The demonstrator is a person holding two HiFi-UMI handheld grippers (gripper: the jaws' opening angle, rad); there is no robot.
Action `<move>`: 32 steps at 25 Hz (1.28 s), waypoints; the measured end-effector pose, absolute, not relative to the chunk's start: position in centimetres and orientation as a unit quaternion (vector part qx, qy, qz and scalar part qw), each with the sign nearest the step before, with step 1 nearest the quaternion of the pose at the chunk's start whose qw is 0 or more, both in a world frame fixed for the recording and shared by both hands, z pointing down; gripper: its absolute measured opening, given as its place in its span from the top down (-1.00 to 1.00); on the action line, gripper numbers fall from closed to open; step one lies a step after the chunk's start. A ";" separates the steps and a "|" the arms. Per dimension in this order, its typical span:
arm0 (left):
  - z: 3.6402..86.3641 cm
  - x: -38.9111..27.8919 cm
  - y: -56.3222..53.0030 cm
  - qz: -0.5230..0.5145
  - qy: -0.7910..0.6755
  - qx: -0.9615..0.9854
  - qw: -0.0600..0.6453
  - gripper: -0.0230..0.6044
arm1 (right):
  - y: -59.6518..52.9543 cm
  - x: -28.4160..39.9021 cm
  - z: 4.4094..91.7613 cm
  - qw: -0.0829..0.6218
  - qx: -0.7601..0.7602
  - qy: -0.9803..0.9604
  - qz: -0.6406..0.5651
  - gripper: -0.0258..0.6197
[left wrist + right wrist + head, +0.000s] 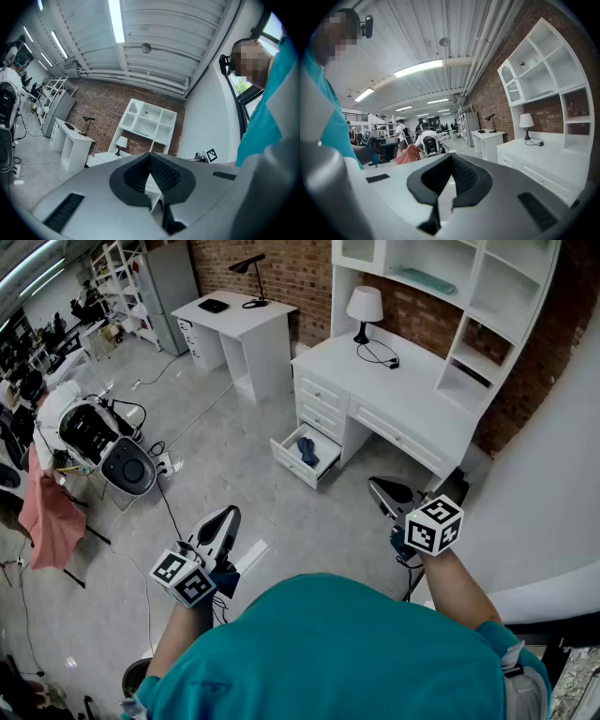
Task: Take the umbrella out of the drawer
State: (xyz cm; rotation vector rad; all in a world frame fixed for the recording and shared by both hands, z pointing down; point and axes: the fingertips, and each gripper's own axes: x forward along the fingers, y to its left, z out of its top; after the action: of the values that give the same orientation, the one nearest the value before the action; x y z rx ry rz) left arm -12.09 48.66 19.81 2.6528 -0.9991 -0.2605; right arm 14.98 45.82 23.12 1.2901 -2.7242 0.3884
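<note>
A white desk (412,390) with a shelf unit on top stands ahead of me by the brick wall. Its lowest left drawer (302,456) is pulled open, and a dark blue folded umbrella (308,450) lies inside. My left gripper (229,514) is held low at the left, well short of the drawer, its jaws together and empty. My right gripper (376,487) is held at the right, nearer the desk, also shut with nothing in it. In the left gripper view the left gripper (150,154) faces the shelf unit (147,124). The right gripper (451,157) looks along the desk (548,161).
A smaller white desk (239,320) with a black lamp stands at the back left. A white table lamp (364,306) and a cable sit on the main desk. A black and white machine (127,465), floor cables and a pink cloth (47,512) are at the left. People stand far off.
</note>
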 end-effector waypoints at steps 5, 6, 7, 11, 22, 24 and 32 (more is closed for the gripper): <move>20.1 -11.4 48.2 -0.088 -0.351 0.921 0.147 0.90 | 45.3 15.6 23.2 0.053 0.421 -0.897 0.125 0.86; 20.1 -11.2 48.1 -0.088 -0.352 0.920 0.147 0.90 | 45.2 15.8 23.2 0.054 0.420 -0.897 0.124 0.86; 20.1 -10.9 48.0 -0.089 -0.352 0.920 0.148 0.90 | 45.1 16.1 23.2 0.054 0.420 -0.897 0.124 0.86; 20.0 -9.4 47.7 -0.086 -0.349 0.922 0.145 0.90 | 44.7 17.4 22.9 0.050 0.421 -0.897 0.124 0.86; 19.7 -3.3 47.3 -0.076 -0.349 0.922 0.147 0.90 | 45.3 22.7 23.5 0.035 0.413 -0.899 0.142 0.86; 20.0 -1.7 47.1 -0.078 -0.347 0.923 0.149 0.90 | 45.3 23.8 23.9 0.038 0.409 -0.901 0.143 0.86; 21.2 1.8 45.1 -0.069 -0.337 0.924 0.167 0.90 | 44.0 26.5 25.9 0.047 0.403 -0.900 0.160 0.86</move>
State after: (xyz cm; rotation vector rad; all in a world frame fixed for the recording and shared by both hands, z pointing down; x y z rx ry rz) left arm 1.79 45.13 21.19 2.6303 -0.9594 -0.1976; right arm 26.50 43.95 25.92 1.2286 -2.7450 0.4871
